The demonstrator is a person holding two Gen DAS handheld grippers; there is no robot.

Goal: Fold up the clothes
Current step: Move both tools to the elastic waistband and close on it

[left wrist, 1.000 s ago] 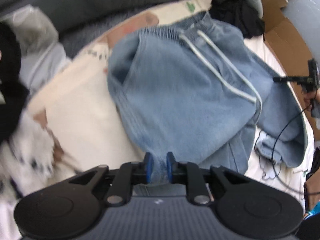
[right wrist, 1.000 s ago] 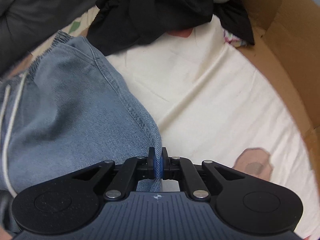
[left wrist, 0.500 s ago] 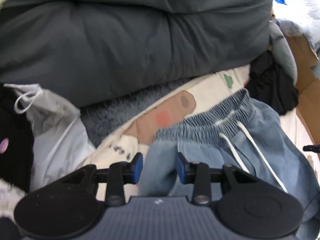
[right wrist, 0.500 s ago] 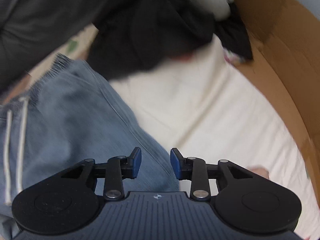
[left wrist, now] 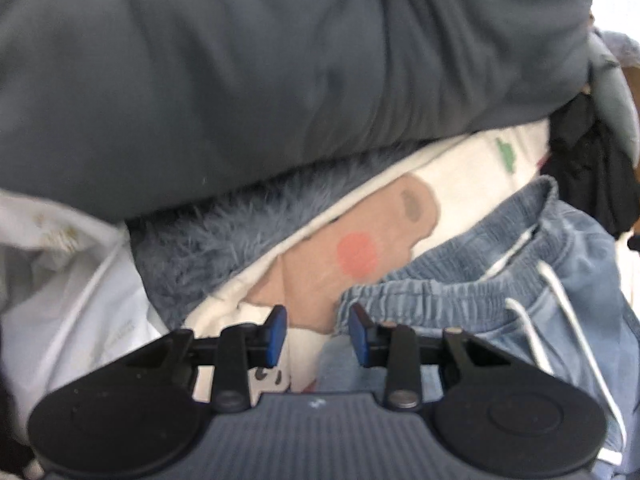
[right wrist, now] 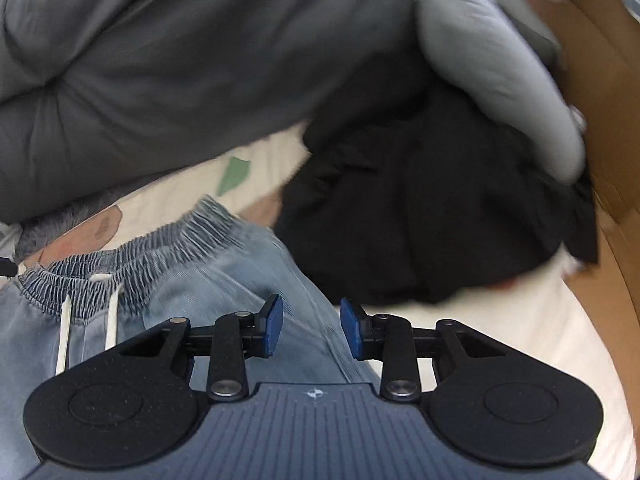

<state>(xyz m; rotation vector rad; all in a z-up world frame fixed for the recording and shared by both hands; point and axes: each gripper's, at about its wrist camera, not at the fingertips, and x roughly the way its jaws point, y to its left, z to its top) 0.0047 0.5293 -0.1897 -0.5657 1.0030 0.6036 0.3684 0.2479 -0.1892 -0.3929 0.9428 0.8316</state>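
Note:
Light blue denim shorts (left wrist: pixel 500 304) with an elastic waistband and a white drawstring (left wrist: pixel 560 320) lie on a cream printed sheet (left wrist: pixel 460 184). My left gripper (left wrist: pixel 318 334) is open over the waistband's left corner, its blue pads empty. In the right wrist view the same shorts (right wrist: pixel 224 280) spread to the lower left, waistband toward the far side. My right gripper (right wrist: pixel 312 330) is open just above the shorts' right edge, holding nothing.
A thick dark grey duvet (left wrist: pixel 280 72) fills the far side, with a fuzzy blue-grey blanket (left wrist: pixel 224 236) under it. White cloth (left wrist: pixel 60 292) lies at left. A black garment (right wrist: pixel 432 216) sits beyond the shorts, a light grey pillow (right wrist: pixel 500 80) and cardboard wall (right wrist: pixel 600 92) at right.
Both grippers let go of the denim edge they pinched a second ago and opened. Both have moved forward to the waistband end of the shorts.

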